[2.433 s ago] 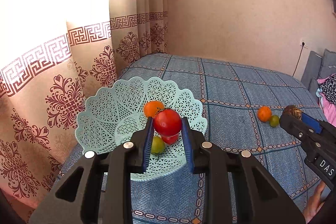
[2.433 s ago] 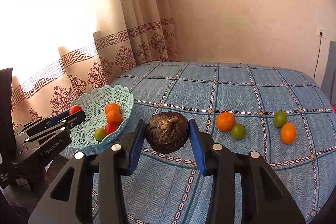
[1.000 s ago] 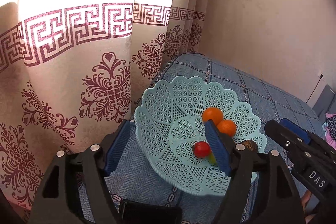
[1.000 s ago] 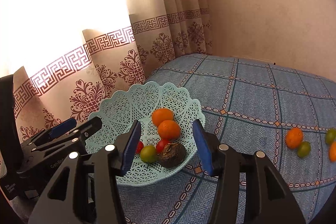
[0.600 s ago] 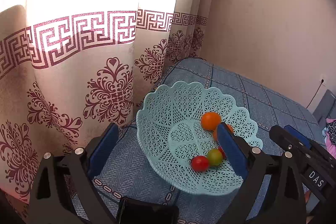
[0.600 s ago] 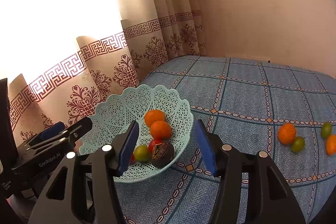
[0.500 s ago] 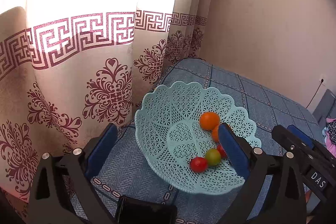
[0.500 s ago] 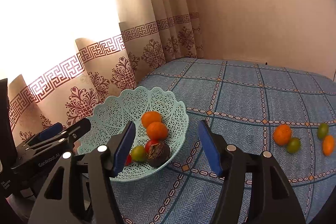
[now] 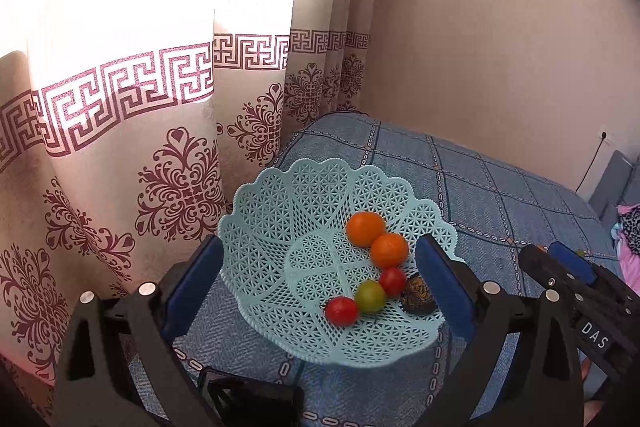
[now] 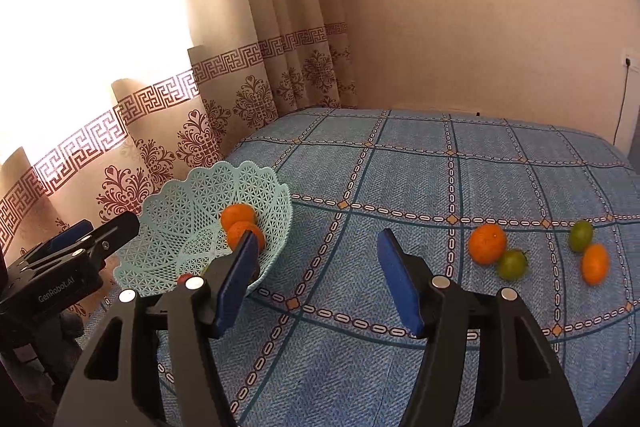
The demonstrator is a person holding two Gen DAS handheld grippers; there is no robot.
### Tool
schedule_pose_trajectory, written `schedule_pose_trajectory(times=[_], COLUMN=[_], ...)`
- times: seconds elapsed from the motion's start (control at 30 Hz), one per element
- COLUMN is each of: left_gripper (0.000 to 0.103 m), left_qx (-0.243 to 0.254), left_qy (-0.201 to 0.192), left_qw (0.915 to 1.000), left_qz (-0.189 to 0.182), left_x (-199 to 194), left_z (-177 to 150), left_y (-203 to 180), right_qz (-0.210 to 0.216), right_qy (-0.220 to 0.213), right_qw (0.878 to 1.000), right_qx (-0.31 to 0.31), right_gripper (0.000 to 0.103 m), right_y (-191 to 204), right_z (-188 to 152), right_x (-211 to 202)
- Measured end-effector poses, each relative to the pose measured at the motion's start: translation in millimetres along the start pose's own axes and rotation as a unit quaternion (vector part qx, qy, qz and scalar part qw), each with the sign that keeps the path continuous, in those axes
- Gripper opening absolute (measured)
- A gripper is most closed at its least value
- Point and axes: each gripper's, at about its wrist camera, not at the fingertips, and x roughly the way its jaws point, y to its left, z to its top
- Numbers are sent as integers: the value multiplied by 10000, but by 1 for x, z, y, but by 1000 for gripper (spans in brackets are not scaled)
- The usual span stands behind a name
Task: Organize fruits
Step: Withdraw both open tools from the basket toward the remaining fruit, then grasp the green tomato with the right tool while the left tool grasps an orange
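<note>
blue checked bedspread [image 10: 440, 163], patterned curtain [image 9: 160, 147] left, beige wall [image 10: 480, 7] far. teal basket [image 9: 280, 211] holds fruit at left; loose oranges [image 10: 486, 243] right. left gripper [image 9: 316, 287], right gripper [image 10: 316, 279] both spread, empty.

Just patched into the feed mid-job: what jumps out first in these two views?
The pale turquoise lattice basket sits at the bed's corner by the curtain, holding two oranges, two red tomatoes, a green one and a dark wrinkled fruit. Four fruits still lie loose on the blue checked bedspread. Both tongs, left and right, are open and empty.
</note>
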Motion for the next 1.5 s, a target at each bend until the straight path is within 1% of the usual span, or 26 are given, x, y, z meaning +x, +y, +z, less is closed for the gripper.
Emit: schedule_pose_trajectory(times=[0.33,0.5,0.63,0.7,1.0,1.1,1.27,1.37,1.4,1.5], left_gripper=[98,98,98,98,98,98,98,98,98,98], left_qx=[325,499,627,697,953,1047,1226,1320,1343,1366], left_qy=[-11,-18,10,45,134,179,254,269,278,292], left_qw=[9994,9984,9974,9967,9937,9925,9895,9881,9878,9875], left_qz=[-150,-249,-351,-404,-571,-602,-716,-739,-733,-725], left_x=[-2,-2,0,3,9,13,18,22,23,27], left_z=[-3,-5,-8,-10,-18,-19,-24,-26,-26,-25], left_y=[-32,-53,-69,-77,-109,-120,-137,-145,-146,-148], right_qz=[-397,-532,-663,-740,-1075,-1113,-986,-1003,-1026,-1013], right_qy=[57,126,213,263,548,635,881,932,951,1028], right_qw=[9990,9982,9970,9963,9915,9905,9889,9883,9880,9876], right_qx=[206,263,326,358,481,505,682,675,654,617], right_gripper=[62,64,65,67,67,67,67,66,62,55], right_y=[-50,-72,-87,-96,-135,-145,-165,-172,-173,-175], right_z=[-9,-16,-20,-23,-31,-34,-34,-30,-29,-27], right_x=[-10,-13,-11,-10,6,13,31,39,42,50])
